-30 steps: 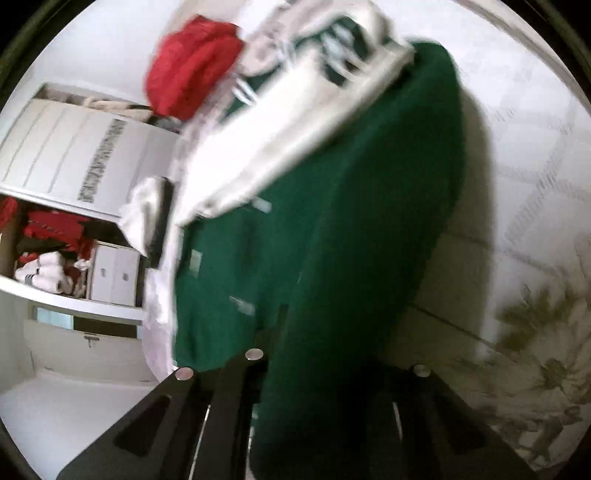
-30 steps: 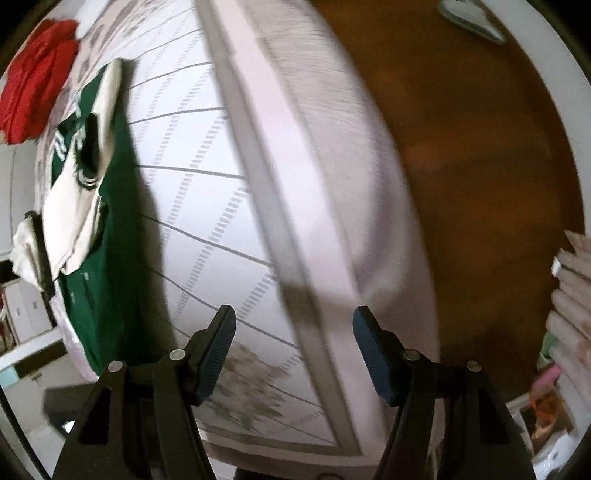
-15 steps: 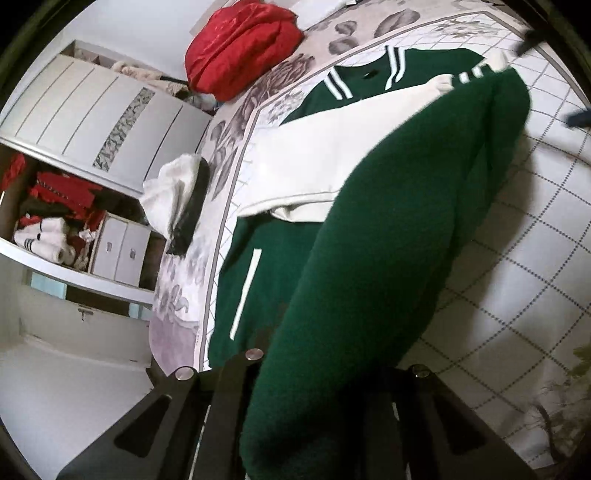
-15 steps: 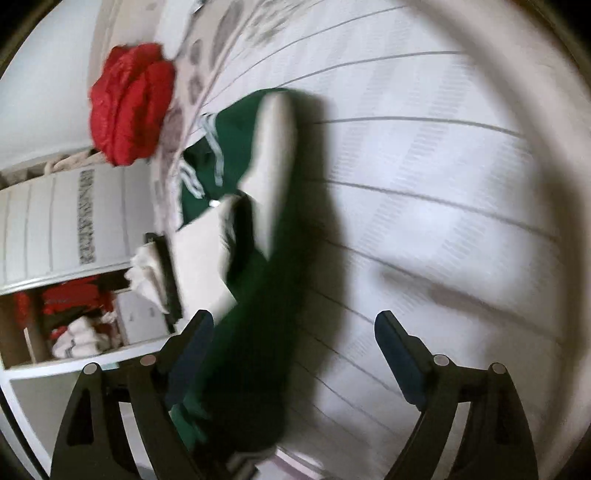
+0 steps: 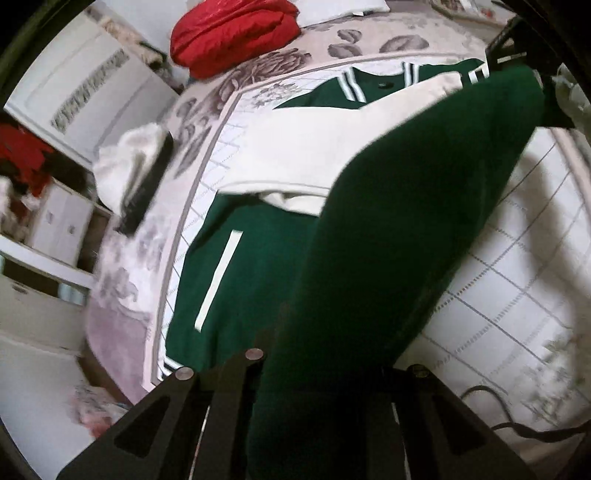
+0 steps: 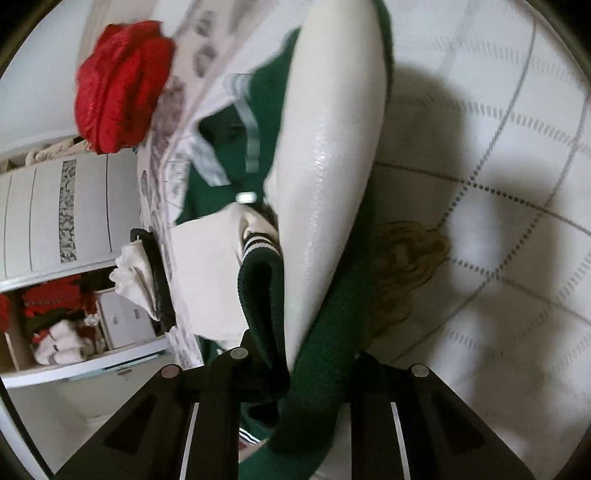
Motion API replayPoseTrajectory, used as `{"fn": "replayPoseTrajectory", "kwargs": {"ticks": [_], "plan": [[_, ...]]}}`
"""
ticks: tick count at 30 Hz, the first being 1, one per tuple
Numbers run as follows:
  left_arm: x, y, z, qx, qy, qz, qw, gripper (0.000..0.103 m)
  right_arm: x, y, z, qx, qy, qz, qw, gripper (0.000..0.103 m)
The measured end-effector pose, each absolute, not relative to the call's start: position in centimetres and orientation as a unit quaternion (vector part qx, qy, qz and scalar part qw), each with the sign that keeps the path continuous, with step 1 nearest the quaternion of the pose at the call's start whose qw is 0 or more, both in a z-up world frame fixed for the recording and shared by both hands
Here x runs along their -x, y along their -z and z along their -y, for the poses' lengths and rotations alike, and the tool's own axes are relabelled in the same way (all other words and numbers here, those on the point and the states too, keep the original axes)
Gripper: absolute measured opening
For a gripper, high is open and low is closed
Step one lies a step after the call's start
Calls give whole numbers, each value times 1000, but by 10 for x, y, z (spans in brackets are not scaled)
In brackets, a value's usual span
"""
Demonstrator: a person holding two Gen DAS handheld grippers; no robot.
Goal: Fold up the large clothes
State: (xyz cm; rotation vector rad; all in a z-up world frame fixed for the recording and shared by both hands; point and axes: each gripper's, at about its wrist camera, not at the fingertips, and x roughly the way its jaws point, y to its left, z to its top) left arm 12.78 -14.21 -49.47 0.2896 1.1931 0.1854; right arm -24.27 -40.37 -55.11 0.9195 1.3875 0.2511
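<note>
1. Bedspread [image 5: 517,295], pale with a grid print, fills both wrist views; at ten o'clock in the left view a white wardrobe [image 5: 92,92] stands blurred, and at twelve o'clock a red bundle [image 5: 232,33] lies near the head of the bed.
2. Across the spread lies the green jacket [image 5: 251,266], one cream sleeve [image 5: 314,155] crossing its chest, its long axis running from six o'clock up to one o'clock in the left view.
3. Left gripper [image 5: 314,387] is clamped fully on a green fold that rises from six o'clock and hides its pads.
4. Right gripper [image 6: 295,384] has just been closing; green fabric and the other cream sleeve run up from its jaws toward twelve o'clock, and I judge it pinched on the jacket, though the pads are covered.
5. Both hands hold the same raised side, so the coming move likely carries it toward nine or ten o'clock, over the flat half.
6. Hidden: the hem, both sets of pads, and a brownish smear at three o'clock in the right view.
</note>
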Motion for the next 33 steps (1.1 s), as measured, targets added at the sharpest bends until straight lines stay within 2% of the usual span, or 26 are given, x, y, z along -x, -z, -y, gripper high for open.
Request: {"fn": "replayPoseTrajectory", "kwargs": {"ticks": [4,7,9,13,15,17,19,20,21,22,24,26,28,33], "plan": [[-123,472,87,-63,-63,-581,809,10,234,469,347,-348,-94,-607,708,17],[-132,472,35,-13,-72,-593,802,14,209,440,291,-306,-90,-611,724,17],[-145,486,-4,27,-81,-605,792,16,187,432,244,-287,-85,-620,726,18],[-161,531,-82,116,-107,-626,764,28,136,464,150,-249,-71,-650,714,19],[-166,559,-119,168,-112,-638,743,31,114,492,110,-226,-65,-667,707,30],[-167,583,-153,225,-103,-645,723,37,96,521,83,-210,-82,-686,692,58],[-164,590,-179,247,-120,-638,719,53,91,539,68,-226,-101,-692,678,73],[-159,591,-194,258,-129,-632,719,58,92,539,64,-232,-108,-690,677,76],[-155,593,-203,262,-135,-630,718,68,96,540,62,-236,-114,-686,679,76],[-150,595,-213,263,-149,-630,715,71,102,537,62,-243,-126,-682,678,76],[-137,604,-232,261,-175,-637,704,71,122,533,69,-264,-144,-679,670,76],[-127,615,-242,246,-191,-651,692,71,155,530,86,-275,-139,-683,662,83],[-119,620,-244,230,-195,-665,683,71,188,530,104,-268,-125,-686,664,83],[-113,599,-229,228,-166,-649,707,71,282,561,148,-228,-68,-718,654,83]]}}
